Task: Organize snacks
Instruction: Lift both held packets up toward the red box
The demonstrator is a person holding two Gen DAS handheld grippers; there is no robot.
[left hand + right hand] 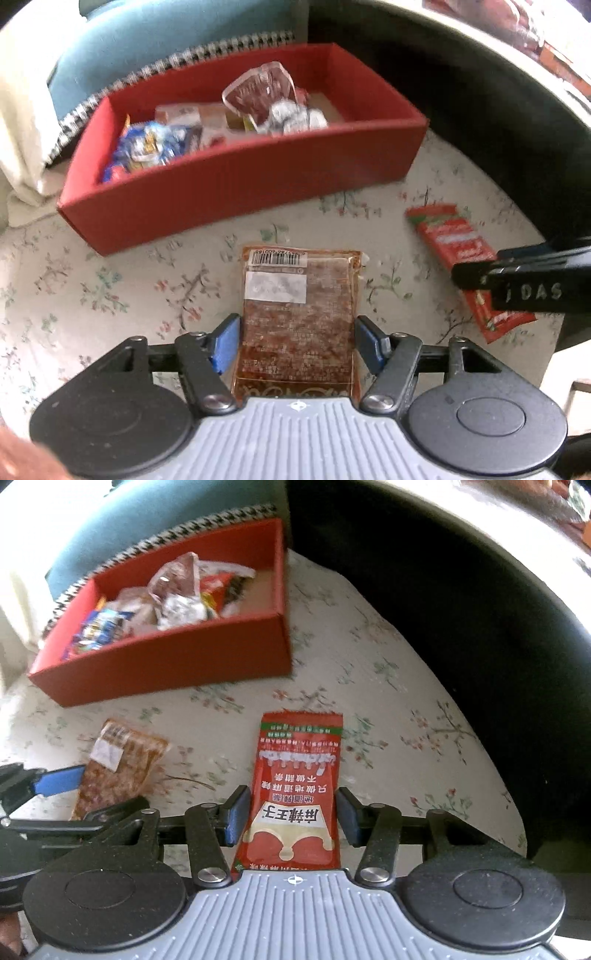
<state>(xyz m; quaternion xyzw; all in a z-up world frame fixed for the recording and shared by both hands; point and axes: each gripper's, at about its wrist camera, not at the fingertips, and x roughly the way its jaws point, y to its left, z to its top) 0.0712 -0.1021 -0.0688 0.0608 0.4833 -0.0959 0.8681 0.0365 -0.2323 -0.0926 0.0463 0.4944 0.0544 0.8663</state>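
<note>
A brown snack packet [295, 295] with a barcode label lies flat on the floral tablecloth. My left gripper [297, 324] straddles its near half, and both blue pads [226, 341] rest against its long edges. To the right lies a red snack packet [295, 775] with white lettering. My right gripper [293, 794] is closed across it, dark pads [236, 812] on both sides. The red box [240, 181] stands behind both packets, holding several wrapped snacks [147, 147]. The right wrist view also shows the brown packet [118, 764] and one left pad [59, 779].
The cloth-covered table [388, 686] curves away to a dark drop on the right. Behind the red box [166, 664] stands a blue chair [122, 48] with a houndstooth cushion edge [155, 70]. Bare cloth lies between the box and the packets.
</note>
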